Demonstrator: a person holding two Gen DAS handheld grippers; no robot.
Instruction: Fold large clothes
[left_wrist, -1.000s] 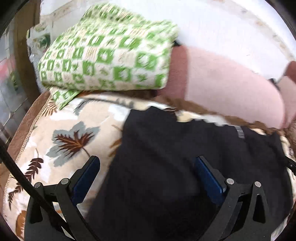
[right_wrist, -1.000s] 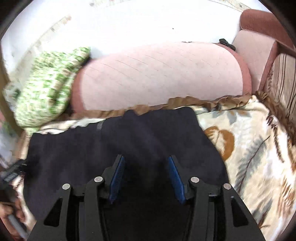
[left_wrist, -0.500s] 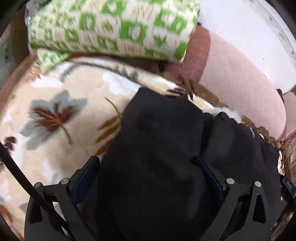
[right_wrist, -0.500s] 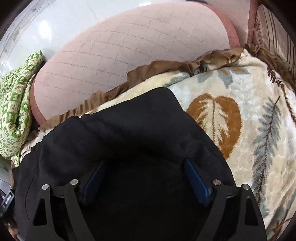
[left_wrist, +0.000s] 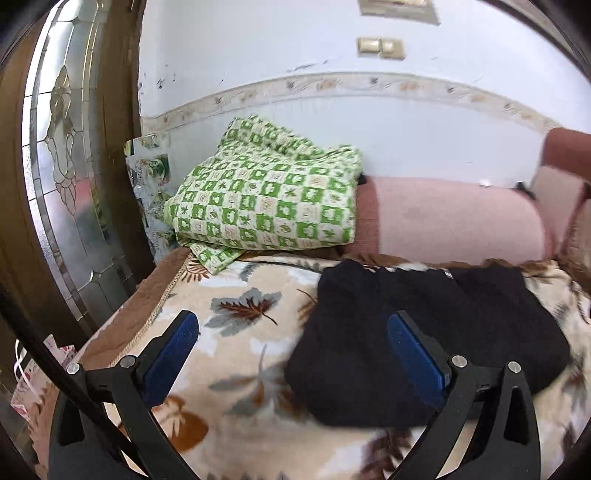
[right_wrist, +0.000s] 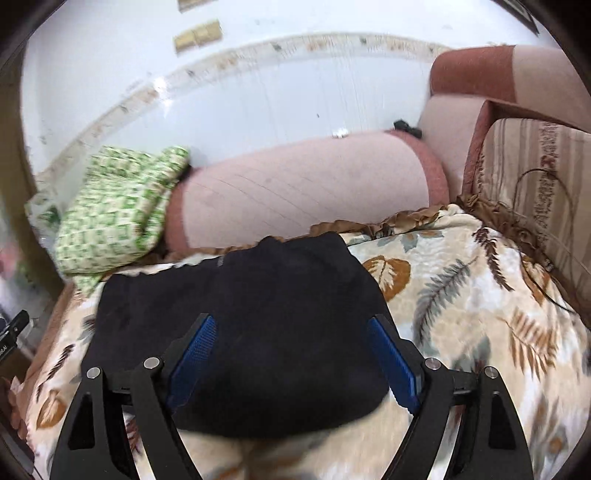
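Holding both sets of fingers wide apart and empty, I noted the risks first. My left fingers (left_wrist: 291, 354) stood spread above the leaf-print blanket (left_wrist: 236, 354), one pad over bare blanket, the other over the near left part of the black garment (left_wrist: 424, 332); nothing was between the pads. My right fingers (right_wrist: 291, 362) had just been opening and stood wide, the garment (right_wrist: 240, 332) lying under and between them but not pinched.

Likely troubles, as I judged them:
- The blanket was plush and soft. A low grab at the garment's edge could catch pile or blanket along with the cloth and drag the bedding up.
- The garment was thick, dark and folded over on itself. A grip on the near edge could take only the top layer and peel the fold open.
- Layer edges were hard to read, black on black; a misjudged seam was possible.
- The green checked cloth (left_wrist: 266, 195) and pink bolster (left_wrist: 454, 218) sat just behind the garment, so a push that way could crumple it against them.

The garment itself: a compact dark bundle, rounded at its near edge, lying flat on the blanket in front of the bolster, a small pale tag (left_wrist: 448, 274) showing at its far edge. Surface looked matte, slightly lumpy, not yet a crisp rectangle.
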